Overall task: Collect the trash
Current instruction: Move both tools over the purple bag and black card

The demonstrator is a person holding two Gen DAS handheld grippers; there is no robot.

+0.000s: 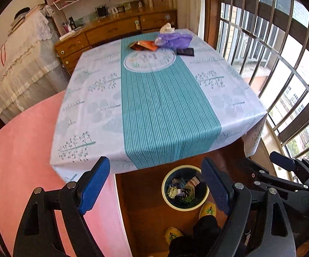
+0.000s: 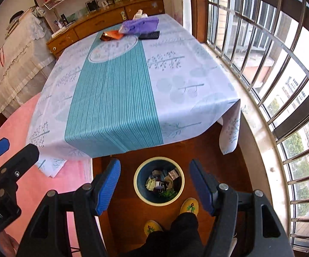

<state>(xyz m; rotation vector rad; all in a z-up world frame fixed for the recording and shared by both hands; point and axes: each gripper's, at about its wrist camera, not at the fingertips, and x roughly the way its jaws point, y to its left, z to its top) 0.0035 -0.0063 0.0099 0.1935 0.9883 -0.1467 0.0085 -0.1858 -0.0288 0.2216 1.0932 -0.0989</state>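
A round trash bin (image 1: 185, 189) (image 2: 159, 181) with a cream rim stands on the wooden floor in front of the table; it holds several crumpled wrappers. My left gripper (image 1: 156, 184) is open and empty, held above the floor just left of the bin. My right gripper (image 2: 155, 183) is open and empty, with the bin straight below between its fingers. At the table's far end lie an orange wrapper (image 1: 143, 45) (image 2: 111, 35), a purple plastic bag (image 1: 173, 39) (image 2: 140, 25), a black flat object (image 1: 185, 51) (image 2: 149, 35) and a white crumpled tissue (image 1: 166, 27) (image 2: 139, 14).
The table (image 1: 103, 98) (image 2: 175, 90) has a teal-striped cloth. A pink surface (image 1: 21, 150) lies to the left. A barred window (image 1: 283, 53) runs along the right. A wooden sideboard (image 1: 111, 30) stands behind. The person's yellow slippers (image 1: 208, 209) are beside the bin.
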